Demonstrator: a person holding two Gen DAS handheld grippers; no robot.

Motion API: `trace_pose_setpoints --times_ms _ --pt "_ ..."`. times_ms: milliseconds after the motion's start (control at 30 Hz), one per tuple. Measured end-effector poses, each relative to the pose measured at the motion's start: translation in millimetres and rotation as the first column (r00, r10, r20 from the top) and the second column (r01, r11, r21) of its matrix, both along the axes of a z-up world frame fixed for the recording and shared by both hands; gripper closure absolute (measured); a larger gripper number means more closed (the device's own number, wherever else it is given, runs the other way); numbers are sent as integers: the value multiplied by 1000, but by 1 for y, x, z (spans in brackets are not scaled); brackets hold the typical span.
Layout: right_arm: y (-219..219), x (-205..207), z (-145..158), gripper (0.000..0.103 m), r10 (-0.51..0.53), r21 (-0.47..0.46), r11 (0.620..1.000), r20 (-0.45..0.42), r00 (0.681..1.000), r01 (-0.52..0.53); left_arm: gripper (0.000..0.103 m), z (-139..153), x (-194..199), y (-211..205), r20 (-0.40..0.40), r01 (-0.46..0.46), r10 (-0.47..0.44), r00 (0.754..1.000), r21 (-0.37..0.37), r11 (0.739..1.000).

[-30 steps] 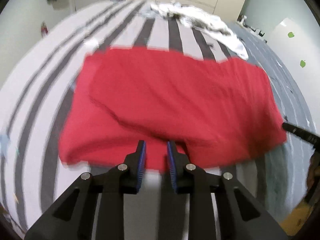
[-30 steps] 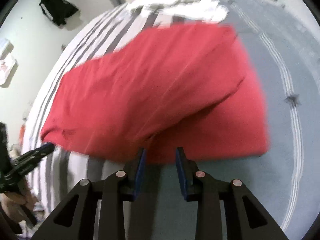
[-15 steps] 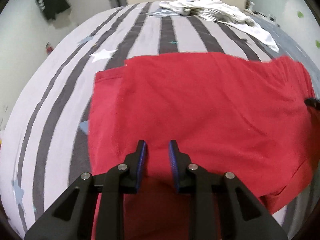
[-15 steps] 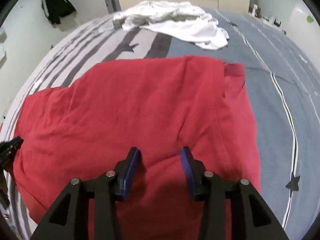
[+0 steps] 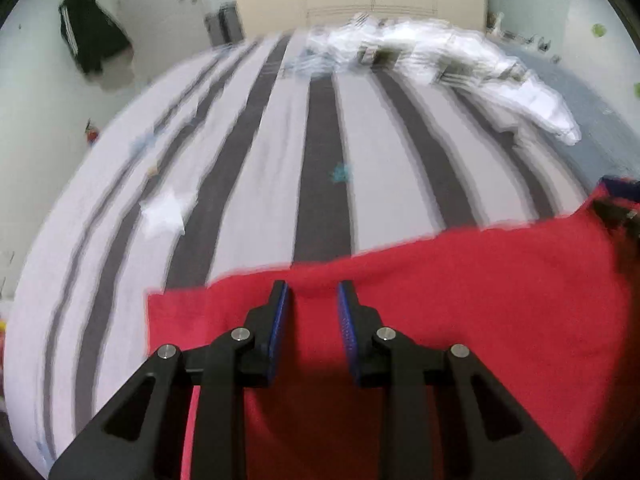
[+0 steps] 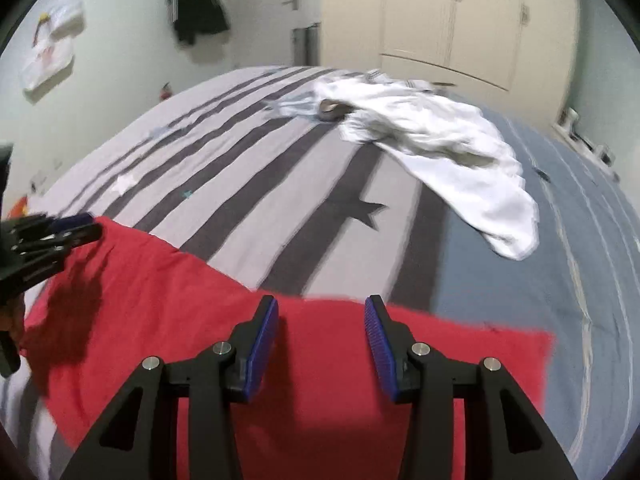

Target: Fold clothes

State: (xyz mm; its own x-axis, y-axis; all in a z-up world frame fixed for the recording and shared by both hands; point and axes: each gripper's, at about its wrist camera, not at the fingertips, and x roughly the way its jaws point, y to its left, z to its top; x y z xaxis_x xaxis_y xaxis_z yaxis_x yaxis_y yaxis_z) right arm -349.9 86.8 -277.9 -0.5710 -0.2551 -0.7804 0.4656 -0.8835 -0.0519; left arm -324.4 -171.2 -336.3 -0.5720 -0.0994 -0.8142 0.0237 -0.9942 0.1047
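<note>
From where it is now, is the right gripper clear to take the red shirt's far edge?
Probably yes: the right gripper has open jaws over the red shirt, its far edge between the tips, with only bare bedsheet beyond.

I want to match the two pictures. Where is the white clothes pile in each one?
Left wrist view: white clothes pile, top right, at the bed's far end.
Right wrist view: white clothes pile, upper right of middle.
Shared landmark: the red garment under both grippers.
</note>
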Motion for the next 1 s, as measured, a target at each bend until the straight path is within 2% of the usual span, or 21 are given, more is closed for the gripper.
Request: trace_pose_setpoints --times_ms 67,167,233,300,400,467,500,567,600,667,767,867,967,1000 --pt "4 -15 -20 62 -52 11 999 8 999 52 79 -2 3 -3 -30 2 -2 1000 17 1000" --pt "30 -27 -31 57 -124 -94 987 62 990 129 79 -1 6 -9 -58 -2 5 998 59 998" --pt "38 -29 -29 57 -134 -139 980 87 987 145 79 8 6 -17 -65 -22 29 997 105 994" --pt "38 -31 -22 57 -136 -143 978 96 986 149 79 19 5 -25 -82 -38 49 995 130 991" --pt "49 -30 -1 57 -170 -163 971 45 984 175 78 36 8 -38 -153 -91 112 982 137 986" --pt "64 -29 3 57 -234 -147 961 18 972 234 78 28 5 -51 -123 -140 156 980 126 982" --pt "73 -29 -1 57 -270 -134 953 20 963 271 78 13 2 -58 -81 -167 176 981 108 980" --pt "95 -36 -30 57 -322 -98 939 79 943 329 76 -9 4 -66 -48 -172 177 983 95 980" --pt "100 -37 -43 57 -299 -98 947 90 950 307 74 -12 8 -71 -79 -173 183 980 121 977" --pt "97 -34 -49 57 -261 -73 962 40 965 263 73 -11 3 -70 -68 -187 196 978 119 975" --pt "98 -38 -47 57 -249 -65 966 42 968 251 73 -9 3 -75 -63 -220 230 971 136 966" --pt "104 -40 -40 59 -279 -73 956 51 959 283 73 -4 2 -92 -42 -281 292 956 171 944" --pt "114 -43 -28 64 -335 -96 936 55 941 339 73 15 13 -97 -97 -307 322 942 143 941" --pt "115 -43 -23 65 -343 -102 932 52 938 347 73 25 18 -99 -127 -317 338 932 160 935"
